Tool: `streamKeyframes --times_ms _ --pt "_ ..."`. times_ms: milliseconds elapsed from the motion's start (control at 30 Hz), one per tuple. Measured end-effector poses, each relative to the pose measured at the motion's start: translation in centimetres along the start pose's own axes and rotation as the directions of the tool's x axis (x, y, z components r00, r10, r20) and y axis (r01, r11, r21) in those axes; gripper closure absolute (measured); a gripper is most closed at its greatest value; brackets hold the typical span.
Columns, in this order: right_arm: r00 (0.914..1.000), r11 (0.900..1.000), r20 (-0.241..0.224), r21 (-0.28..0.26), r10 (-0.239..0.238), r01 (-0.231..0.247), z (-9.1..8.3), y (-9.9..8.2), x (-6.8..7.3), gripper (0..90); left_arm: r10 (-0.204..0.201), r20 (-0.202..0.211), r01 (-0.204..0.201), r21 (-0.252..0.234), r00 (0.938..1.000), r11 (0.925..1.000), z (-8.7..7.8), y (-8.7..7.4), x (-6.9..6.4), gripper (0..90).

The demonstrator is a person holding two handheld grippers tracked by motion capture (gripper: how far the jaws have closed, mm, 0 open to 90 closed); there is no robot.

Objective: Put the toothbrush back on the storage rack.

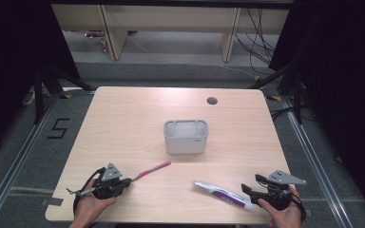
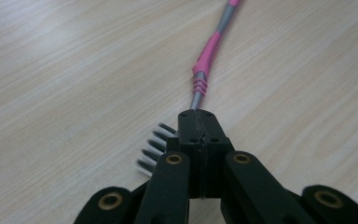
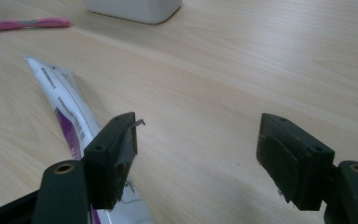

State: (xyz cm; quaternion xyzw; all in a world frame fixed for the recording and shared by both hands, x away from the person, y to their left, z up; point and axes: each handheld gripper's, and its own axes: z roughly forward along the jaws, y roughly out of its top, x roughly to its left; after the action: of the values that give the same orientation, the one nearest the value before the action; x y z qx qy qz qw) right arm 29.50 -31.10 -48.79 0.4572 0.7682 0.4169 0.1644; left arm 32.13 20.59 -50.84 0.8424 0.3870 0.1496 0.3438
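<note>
Your pale wood tabletop [image 1: 123, 114] stands on grey floor; close up, your left tool [image 2: 199, 135] pinches the toothbrush [image 2: 205, 65] by its bristles, while your right tool [image 3: 196, 149] gapes at five o'clock beside the toothpaste tube [image 3: 65, 102].

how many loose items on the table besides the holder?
2: a pink toothbrush at front left, head end clamped in the left tongs, and a toothpaste tube at front right. The holder's inside isn't fully visible.

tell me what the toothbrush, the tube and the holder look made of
Pink and grey toothbrush: likely plastic with rubbery ribbed grip, matte. White and purple toothpaste tube: soft plastic probably, slight sheen, flattened end. Light grey rectangular holder: apparently moulded matte plastic, rounded corners.
</note>
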Motion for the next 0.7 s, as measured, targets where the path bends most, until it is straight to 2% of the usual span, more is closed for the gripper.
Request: streamKeyframes --times_ms 33,100,133,200,233,267,300,467,500,600,633,667,700 --pt "1.0000 0.9999 0.003 0.007 0.008 -0.008 0.0 0.0 0.1 29.6 0.000 -0.002 0.000 0.003 1.0000 1.0000 0.0 0.0 0.1 89.5" --pt "0.9999 0.9999 -0.004 0.006 -0.009 0.009 -0.1 0.0 0.1 29.6 -0.003 -0.007 0.003 0.006 1.0000 1.0000 0.2 0.2 0.3 89.5" --pt "0.9993 0.9993 -0.013 0.009 0.036 -0.036 -0.1 0.0 0.4 29.6 0.001 -0.012 -0.001 0.010 0.9999 0.9999 0.3 0.2 0.6 89.5" --pt "0.9993 0.9991 -0.005 0.019 0.037 -0.037 -0.2 0.0 0.4 29.6 -0.008 -0.018 0.009 0.008 0.9998 0.9999 0.4 0.2 0.7 89.5" --pt "1.0000 1.0000 0.002 0.006 -0.006 0.006 0.0 0.0 0.0 29.6 -0.004 -0.022 0.004 0.027 0.9997 0.9996 0.5 0.3 1.1 89.5" --pt "1.0000 0.9999 0.002 0.009 0.007 -0.007 0.0 0.0 0.1 29.6 -0.004 -0.022 0.004 0.027 0.9997 0.9996 0.5 0.3 1.1 89.5" --pt "0.9998 0.9998 0.005 -0.001 -0.018 0.018 -0.1 0.0 0.0 29.6 -0.016 -0.031 0.016 0.015 0.9994 0.9998 0.7 0.4 1.4 89.5" --pt "0.9999 1.0000 -0.011 0.008 -0.006 0.006 0.0 -0.1 0.0 29.6 -0.019 -0.043 0.020 0.015 0.9989 0.9997 1.1 0.8 1.9 89.5" --pt "0.9997 0.9996 -0.006 0.014 0.024 -0.024 -0.1 0.0 0.2 29.6 -0.021 -0.048 0.022 0.015 0.9986 0.9997 1.3 1.0 2.1 89.5" --pt "0.9999 0.9999 -0.007 0.013 0.011 -0.010 0.1 -0.1 0.1 29.6 -0.022 -0.054 0.022 0.010 0.9983 0.9997 1.5 1.1 2.3 89.4" --pt "0.9999 0.9999 -0.013 0.010 -0.008 0.008 0.0 -0.1 0.0 29.6 -0.029 -0.051 0.030 0.002 0.9983 0.9996 1.6 1.4 2.5 89.4" --pt "0.9995 0.9995 -0.018 0.019 0.026 -0.025 0.1 -0.1 0.3 29.5 -0.029 -0.053 0.029 0.001 0.9982 0.9996 1.7 1.5 2.5 89.4" --pt "0.9995 0.9993 -0.016 0.028 0.027 -0.026 0.0 0.0 0.3 29.6 -0.041 -0.052 0.040 -0.005 0.9978 0.9992 1.9 1.6 2.6 89.4"
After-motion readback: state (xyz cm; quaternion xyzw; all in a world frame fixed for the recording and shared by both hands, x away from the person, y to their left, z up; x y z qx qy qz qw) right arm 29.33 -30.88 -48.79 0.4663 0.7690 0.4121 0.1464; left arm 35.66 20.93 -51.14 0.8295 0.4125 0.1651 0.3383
